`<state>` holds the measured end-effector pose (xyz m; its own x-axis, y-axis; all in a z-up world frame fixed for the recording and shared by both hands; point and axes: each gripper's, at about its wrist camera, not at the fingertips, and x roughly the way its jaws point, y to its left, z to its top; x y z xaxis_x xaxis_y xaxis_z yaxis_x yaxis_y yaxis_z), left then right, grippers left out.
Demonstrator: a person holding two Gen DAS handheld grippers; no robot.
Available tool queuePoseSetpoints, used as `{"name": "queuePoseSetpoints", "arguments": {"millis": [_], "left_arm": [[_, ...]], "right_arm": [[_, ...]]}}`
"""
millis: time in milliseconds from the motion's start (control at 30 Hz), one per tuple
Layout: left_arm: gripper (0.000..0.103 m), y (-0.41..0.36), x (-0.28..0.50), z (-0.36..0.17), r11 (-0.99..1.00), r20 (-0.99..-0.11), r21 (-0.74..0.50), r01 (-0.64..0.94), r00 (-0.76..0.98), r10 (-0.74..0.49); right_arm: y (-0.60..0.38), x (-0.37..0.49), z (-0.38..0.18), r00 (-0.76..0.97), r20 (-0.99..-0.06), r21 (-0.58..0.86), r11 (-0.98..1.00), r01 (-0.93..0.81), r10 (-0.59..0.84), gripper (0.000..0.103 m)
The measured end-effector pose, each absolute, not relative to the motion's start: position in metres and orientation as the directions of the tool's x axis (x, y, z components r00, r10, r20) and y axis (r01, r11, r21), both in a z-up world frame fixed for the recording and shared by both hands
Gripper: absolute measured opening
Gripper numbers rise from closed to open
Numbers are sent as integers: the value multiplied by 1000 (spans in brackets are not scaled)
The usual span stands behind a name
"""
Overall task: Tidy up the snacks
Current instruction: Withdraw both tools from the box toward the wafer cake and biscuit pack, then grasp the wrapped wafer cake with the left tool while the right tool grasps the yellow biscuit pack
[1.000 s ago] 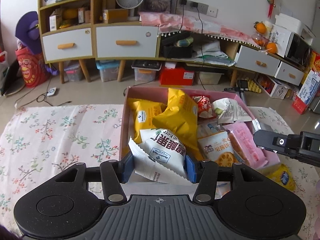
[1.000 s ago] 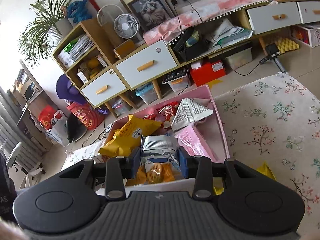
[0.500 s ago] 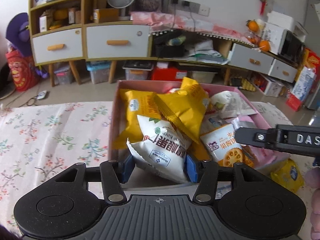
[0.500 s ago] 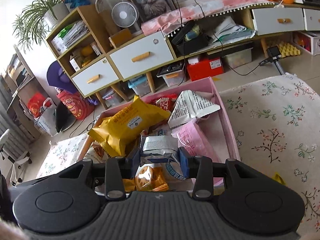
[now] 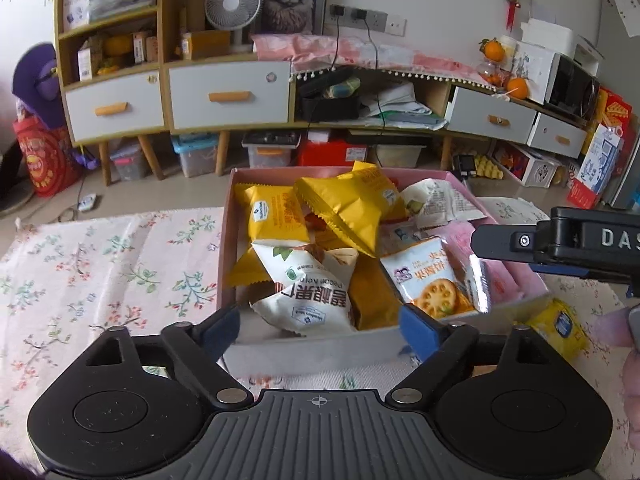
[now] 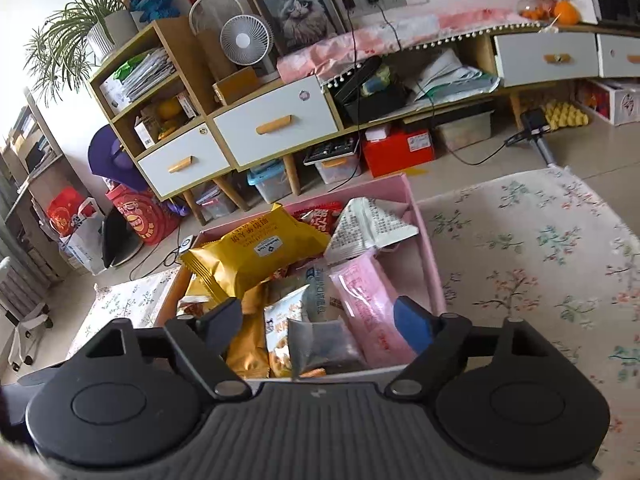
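so both my tongs have just popped open, nothing pinched, with the white pecan pack (image 5: 308,296) lying in the pink box (image 5: 226,240) between the left tongs (image 5: 320,326), while the leftover yellow snack (image 5: 558,322) on the table sits at 3 o'clock, closer to my right tongs (image 6: 318,318).

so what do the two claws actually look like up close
Both are matte black plastic. The left claw has a ribbed grey centre plate with a small crosshair mark, two round side discs, silver pivot screws and blue pads on its fingers. The right claw matches it; seen from the side, its arm bears white letters "DAS".
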<state>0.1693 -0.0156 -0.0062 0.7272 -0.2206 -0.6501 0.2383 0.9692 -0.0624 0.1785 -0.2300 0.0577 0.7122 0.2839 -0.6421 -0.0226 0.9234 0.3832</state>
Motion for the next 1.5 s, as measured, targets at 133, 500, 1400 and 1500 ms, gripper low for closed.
{"name": "queuePoseSetpoints", "arguments": {"millis": [133,500,1400,1500], "left_arm": [[93,-17,155,0,971,-659,-45,236,723,-207],[100,-15,116,1,972,-682,-88,218,698,-219],[90,-92,127,-37,957,-625,-143,251,728,-284],[77,-99,129,-42,961,-632,-121,249,727,-268]], "right_arm": [[-234,171,60,707,-659,357,934,-9,259,89],[-245,137,67,694,-704,230,973,20,152,102],[-308,135,17,694,-704,220,975,17,147,102],[-312,137,15,692,-700,256,966,13,177,102]]}}
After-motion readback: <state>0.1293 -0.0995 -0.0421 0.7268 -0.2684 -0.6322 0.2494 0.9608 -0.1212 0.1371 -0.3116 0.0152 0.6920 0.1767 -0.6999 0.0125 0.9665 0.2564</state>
